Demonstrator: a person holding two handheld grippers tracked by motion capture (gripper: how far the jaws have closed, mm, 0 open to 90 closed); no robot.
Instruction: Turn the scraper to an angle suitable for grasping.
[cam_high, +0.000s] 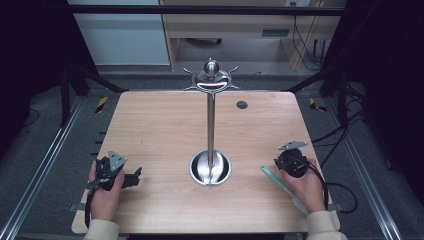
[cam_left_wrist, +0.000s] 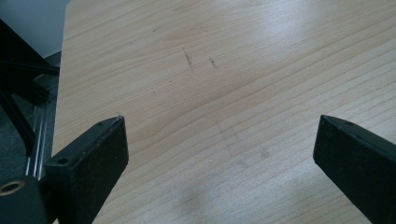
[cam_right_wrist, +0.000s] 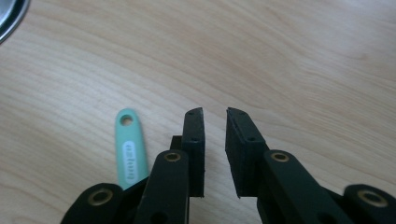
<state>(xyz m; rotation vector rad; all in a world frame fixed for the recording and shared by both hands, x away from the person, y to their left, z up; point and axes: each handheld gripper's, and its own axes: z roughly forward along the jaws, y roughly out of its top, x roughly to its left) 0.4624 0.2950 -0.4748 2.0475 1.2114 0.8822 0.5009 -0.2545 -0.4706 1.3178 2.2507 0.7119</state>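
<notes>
Flat on the table just beside the nearly clenched, empty right gripper, mint handle looks light, stiff, slick: pinch by edges mid-length; left gripper spread, empty.

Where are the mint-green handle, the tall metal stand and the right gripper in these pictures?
mint-green handle (cam_right_wrist: 129, 151), right gripper view, on its white label below the hanging hole.
metal stand (cam_high: 210, 125), high view, midway up its upright pole.
right gripper (cam_right_wrist: 215, 122), right gripper view, midway between its fingertips.

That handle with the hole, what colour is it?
Mint green handle with a white label, best in the right gripper view.
</notes>
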